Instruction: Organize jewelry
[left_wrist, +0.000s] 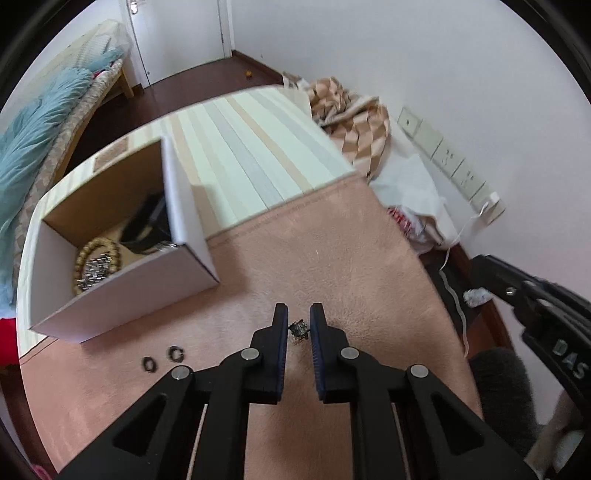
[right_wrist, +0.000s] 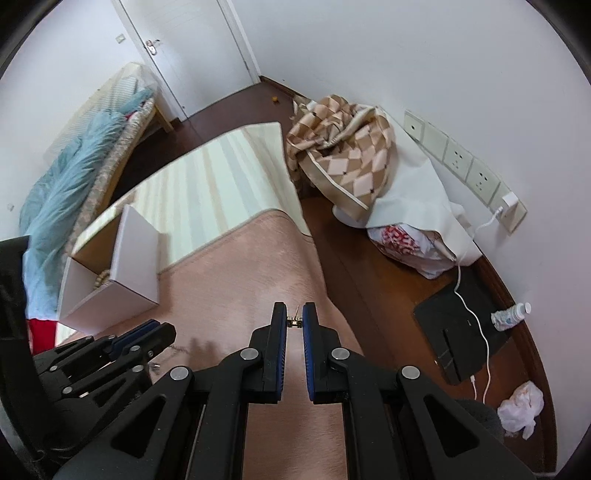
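An open white cardboard box (left_wrist: 122, 291) stands on the bed; inside lie a wooden bead bracelet (left_wrist: 96, 248), a metal watch band (left_wrist: 94, 275) and a dark item. My left gripper (left_wrist: 298, 324) hangs over the pink blanket (left_wrist: 332, 258), jaws closed onto a small silver jewelry piece (left_wrist: 298, 329). Two small black rings (left_wrist: 162, 359) lie on the blanket to its left. My right gripper (right_wrist: 294, 320) is closed on a small gold earring (right_wrist: 294, 322) above the blanket (right_wrist: 240, 258). The box (right_wrist: 122, 269) sits to its left. The left gripper (right_wrist: 140, 336) shows at lower left.
A striped mattress (left_wrist: 251, 147) lies beyond the blanket. A checkered blanket heap (right_wrist: 343, 147), a white bag (right_wrist: 417, 206), wall sockets (right_wrist: 458, 158) with a charger cable, a black case (right_wrist: 458, 332), a bottle (right_wrist: 511, 315) and a plastic bag (right_wrist: 522, 410) are on the right floor.
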